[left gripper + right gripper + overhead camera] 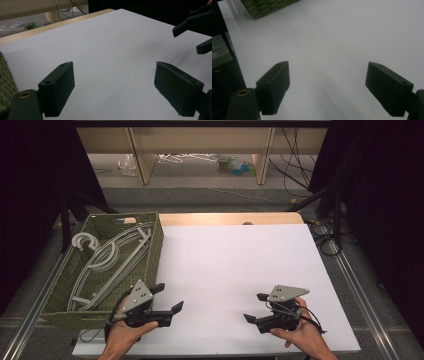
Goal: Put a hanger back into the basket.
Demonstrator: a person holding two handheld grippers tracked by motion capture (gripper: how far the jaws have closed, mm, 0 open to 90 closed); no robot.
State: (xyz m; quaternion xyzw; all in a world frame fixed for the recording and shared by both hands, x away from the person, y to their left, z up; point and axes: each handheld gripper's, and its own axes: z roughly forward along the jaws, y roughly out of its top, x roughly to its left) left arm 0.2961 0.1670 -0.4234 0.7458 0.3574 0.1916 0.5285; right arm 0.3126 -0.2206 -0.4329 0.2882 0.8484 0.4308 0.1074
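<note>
An olive woven basket (159,236) stands at the table's left side and holds several grey clothes hangers (107,257). My left gripper (170,296) is just right of the basket's near corner, low over the white tabletop (235,265). Its jaws are wide apart, and in the left gripper view the left gripper (113,65) has only bare white surface between them. My right gripper (252,307) is near the front right and points left, toward the other one. In the right gripper view the right gripper (328,63) stands open over the white surface.
The basket's corner (267,6) shows at the top of the right gripper view, and its wall (5,75) at the left edge of the left gripper view. The right gripper (187,40) appears at that view's right. Black stands and cables flank the table.
</note>
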